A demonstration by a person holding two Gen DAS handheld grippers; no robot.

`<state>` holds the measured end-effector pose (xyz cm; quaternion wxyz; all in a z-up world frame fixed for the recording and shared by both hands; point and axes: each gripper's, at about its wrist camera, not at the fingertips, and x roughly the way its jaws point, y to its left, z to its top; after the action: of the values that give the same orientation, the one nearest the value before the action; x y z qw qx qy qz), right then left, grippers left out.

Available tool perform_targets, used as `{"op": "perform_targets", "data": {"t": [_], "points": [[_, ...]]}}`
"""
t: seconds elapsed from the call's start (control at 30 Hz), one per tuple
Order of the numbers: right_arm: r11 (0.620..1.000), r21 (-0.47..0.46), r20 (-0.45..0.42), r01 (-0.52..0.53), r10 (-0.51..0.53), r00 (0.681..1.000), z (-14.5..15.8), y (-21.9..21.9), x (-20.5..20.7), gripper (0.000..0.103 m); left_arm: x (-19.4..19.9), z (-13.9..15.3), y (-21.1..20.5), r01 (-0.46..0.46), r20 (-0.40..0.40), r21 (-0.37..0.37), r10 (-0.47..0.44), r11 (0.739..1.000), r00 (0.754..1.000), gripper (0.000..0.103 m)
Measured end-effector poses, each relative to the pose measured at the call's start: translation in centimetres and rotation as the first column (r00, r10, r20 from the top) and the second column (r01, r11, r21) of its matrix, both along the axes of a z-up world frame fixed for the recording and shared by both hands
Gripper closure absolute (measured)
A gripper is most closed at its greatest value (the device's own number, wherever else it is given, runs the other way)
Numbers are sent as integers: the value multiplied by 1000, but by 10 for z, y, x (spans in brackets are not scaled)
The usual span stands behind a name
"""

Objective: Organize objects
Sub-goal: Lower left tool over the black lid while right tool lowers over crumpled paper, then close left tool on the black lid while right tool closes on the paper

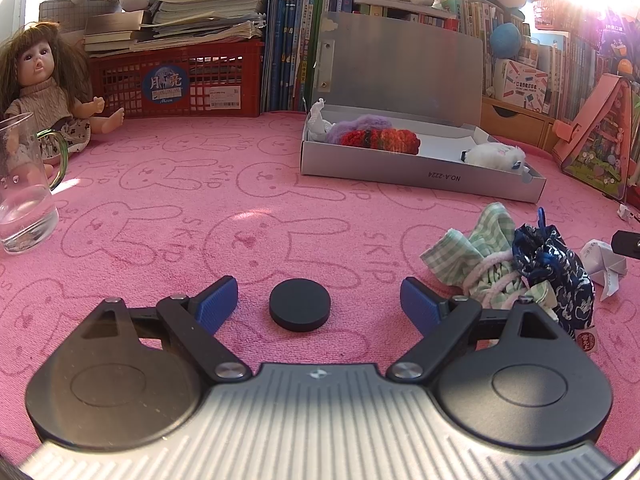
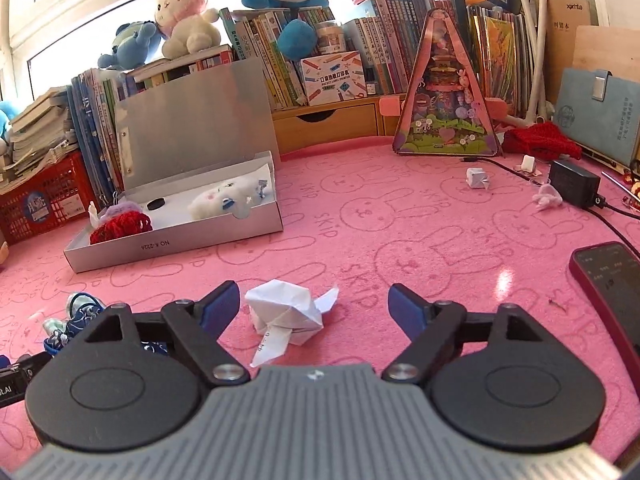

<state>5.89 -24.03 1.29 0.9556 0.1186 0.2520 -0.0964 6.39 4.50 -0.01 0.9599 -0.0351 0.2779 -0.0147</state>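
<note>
Pink worktop [image 2: 400, 208]: right claw [image 2: 314, 304] is straddling folded paper [image 2: 286, 314], jaws apart, nothing gripped. Left claw [image 1: 318, 302], also apart, is bracketing black disc [image 1: 300, 303]. Next: closing, carrying to open box [image 2: 180, 240].

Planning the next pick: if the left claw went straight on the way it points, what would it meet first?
Most likely the black disc, lying on the pink mat between the open fingers of the left claw. Beyond it the mat looks bare; depth is uncertain.
</note>
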Motion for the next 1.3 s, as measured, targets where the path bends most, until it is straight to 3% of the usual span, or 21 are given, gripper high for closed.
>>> {"op": "perform_targets", "data": {"t": [0.13,0.3,0.43,0.47,0.53,0.63,0.73,0.8,0.87,0.93,1.03,1.17,1.23,1.3], "points": [[996,71,-33,57,-55,998,-6,9,13,15,0,-1,1,1,0,1,-1,1000,1000,12],[994,60,-65,91,-87,994,-12,18,24,15,0,-1,1,1,1,1,-1,1000,1000,12],[997,50,-96,55,-50,994,-12,14,28,43,0,-1,1,0,1,-1,0,1000,1000,12],[998,48,-103,31,-26,994,-11,12,29,49,0,-1,1,0,1,-1,0,1000,1000,12],[999,48,-86,-15,19,996,-9,6,28,51,0,-1,2,1,1,0,-1,1000,1000,12],[982,5,-51,-190,190,980,-5,4,25,51,0,-1,2,1,1,-2,-1,1000,1000,12],[915,-71,-47,-398,395,917,0,11,21,47,0,-1,3,2,1,-1,-2,1000,1000,12],[866,-168,-60,-472,469,881,2,22,15,43,1,-1,3,2,1,-1,-2,1000,1000,12],[845,-217,-76,-488,484,872,2,27,14,32,0,-1,3,1,1,-1,-1,1000,1000,12],[858,-220,-80,-464,458,885,2,28,13,29,1,-1,3,2,0,2,-2,1000,1000,12],[912,-206,-68,-355,349,935,1,26,11,21,1,-1,3,2,0,3,-2,1000,1000,12],[970,-39,-47,-239,237,970,1,17,8,18,1,-1,1,0,-3,15,0,1000,1000,12],[979,38,-35,-199,200,979,-1,14,8,18,1,-1,0,-2,-6,25,2,1000,1000,12],[983,49,-24,-177,178,984,-2,18,9,18,1,-2,-2,-5,-8,33,5,999,1000,12]]}}
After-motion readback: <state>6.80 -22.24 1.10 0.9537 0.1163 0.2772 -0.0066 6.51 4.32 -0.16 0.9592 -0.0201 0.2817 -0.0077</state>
